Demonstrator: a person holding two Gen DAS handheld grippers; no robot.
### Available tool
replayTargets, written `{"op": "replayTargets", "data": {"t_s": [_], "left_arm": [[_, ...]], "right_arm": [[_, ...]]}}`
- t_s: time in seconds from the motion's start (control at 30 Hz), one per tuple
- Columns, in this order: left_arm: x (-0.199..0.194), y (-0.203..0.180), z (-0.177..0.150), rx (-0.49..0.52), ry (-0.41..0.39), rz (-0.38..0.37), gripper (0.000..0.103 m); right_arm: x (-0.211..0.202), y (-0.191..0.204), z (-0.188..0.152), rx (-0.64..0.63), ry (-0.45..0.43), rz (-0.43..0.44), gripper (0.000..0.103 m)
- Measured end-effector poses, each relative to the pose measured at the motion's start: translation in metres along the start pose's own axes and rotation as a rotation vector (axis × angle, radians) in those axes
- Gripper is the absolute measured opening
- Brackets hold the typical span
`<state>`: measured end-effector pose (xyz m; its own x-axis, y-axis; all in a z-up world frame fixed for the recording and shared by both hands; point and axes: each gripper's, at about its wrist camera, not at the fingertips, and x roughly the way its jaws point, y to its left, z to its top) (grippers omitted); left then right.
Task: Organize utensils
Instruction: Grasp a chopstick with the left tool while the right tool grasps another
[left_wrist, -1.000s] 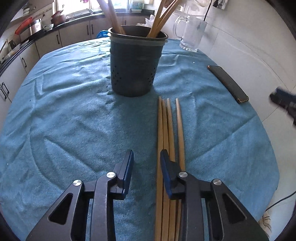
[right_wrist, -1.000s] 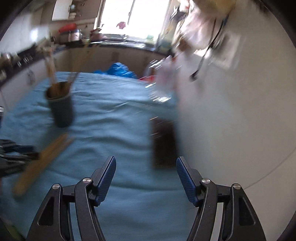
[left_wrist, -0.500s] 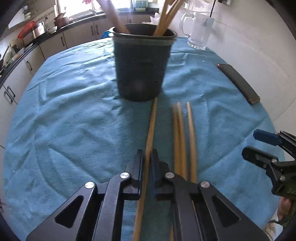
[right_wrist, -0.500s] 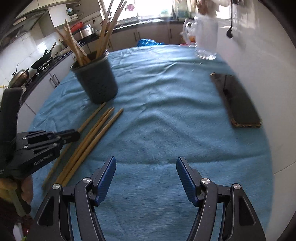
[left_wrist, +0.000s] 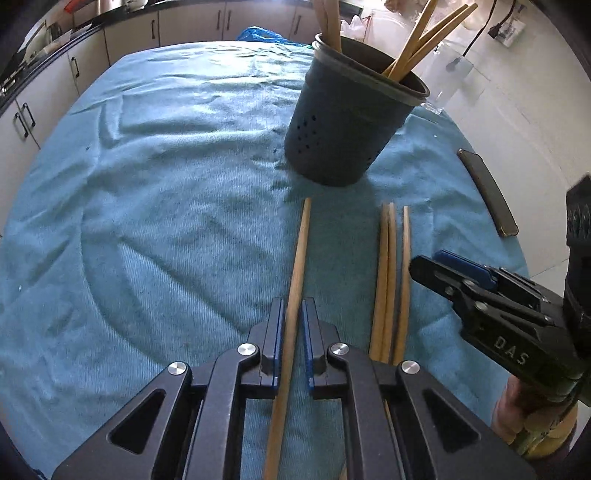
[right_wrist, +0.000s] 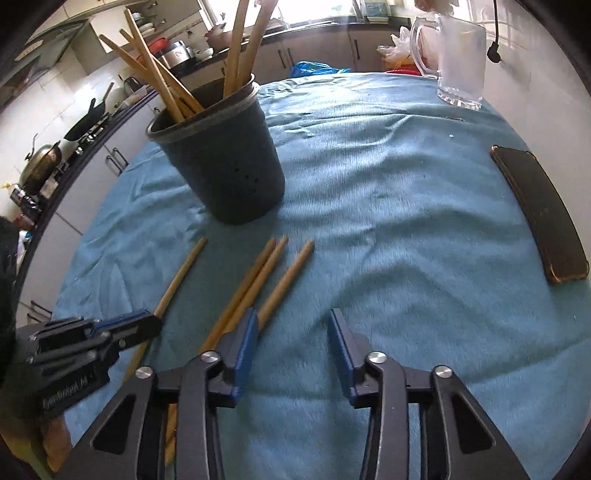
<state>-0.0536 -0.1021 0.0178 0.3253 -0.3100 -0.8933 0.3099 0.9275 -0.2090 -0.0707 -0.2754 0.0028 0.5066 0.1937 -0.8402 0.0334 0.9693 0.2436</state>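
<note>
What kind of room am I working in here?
Most likely a home kitchen: a countertop with cabinets below runs behind the table, a kettle and a pan sit on a stove, and a glass mug stands nearby.

Gripped chopstick (left_wrist: 295, 266) near end cut off by frame bottom; holder (right_wrist: 225, 166) utensil tops cropped.

chopsticks on the cloth (right_wrist: 258, 273): four
utensil holder (right_wrist: 225, 166): one
glass mug (right_wrist: 460, 59): one
phone (right_wrist: 543, 210): one
grippers (left_wrist: 293, 343): two
</note>
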Motion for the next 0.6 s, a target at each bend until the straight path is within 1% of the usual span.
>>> {"op": "replayTargets", "data": {"t_s": [0.07, 0.13, 0.17, 0.2, 0.23, 0.27, 0.33, 0.43, 0.5, 0.6], "left_arm": [[0.0, 0.002, -0.004, -0.011, -0.008, -0.006, 0.009], [-0.002, 0.005, -0.007, -0.037, -0.015, -0.02, 0.009], [-0.002, 0.007, -0.007, -0.048, -0.017, -0.027, 0.009], [-0.003, 0.01, -0.009, -0.072, -0.018, -0.035, 0.008], [-0.004, 0.013, -0.011, -0.097, -0.015, -0.045, 0.008], [-0.005, 0.016, -0.013, -0.111, -0.011, -0.051, 0.008], [-0.009, 0.018, -0.019, -0.141, 0.015, -0.051, 0.008], [-0.012, 0.016, -0.021, -0.133, 0.052, -0.049, 0.008], [-0.012, 0.015, -0.019, -0.127, 0.069, -0.053, 0.008], [-0.007, 0.011, -0.01, -0.112, 0.085, -0.037, 0.009]], "right_arm": [[0.004, 0.005, 0.004, -0.008, 0.004, -0.013, 0.041], [0.006, 0.012, 0.006, -0.04, 0.002, -0.066, 0.033], [0.008, 0.015, 0.006, -0.052, 0.003, -0.085, 0.032], [0.009, 0.02, 0.006, -0.078, 0.006, -0.112, 0.028], [0.01, 0.023, 0.005, -0.102, 0.012, -0.13, 0.021], [0.01, 0.026, 0.005, -0.127, 0.022, -0.144, 0.02], [0.007, 0.025, 0.002, -0.158, 0.048, -0.143, 0.018], [0.0, 0.013, -0.001, -0.175, 0.089, -0.146, 0.018], [-0.005, 0.0, -0.003, -0.158, 0.101, -0.135, 0.018], [-0.011, -0.016, -0.004, -0.109, 0.108, -0.119, 0.018]]}}
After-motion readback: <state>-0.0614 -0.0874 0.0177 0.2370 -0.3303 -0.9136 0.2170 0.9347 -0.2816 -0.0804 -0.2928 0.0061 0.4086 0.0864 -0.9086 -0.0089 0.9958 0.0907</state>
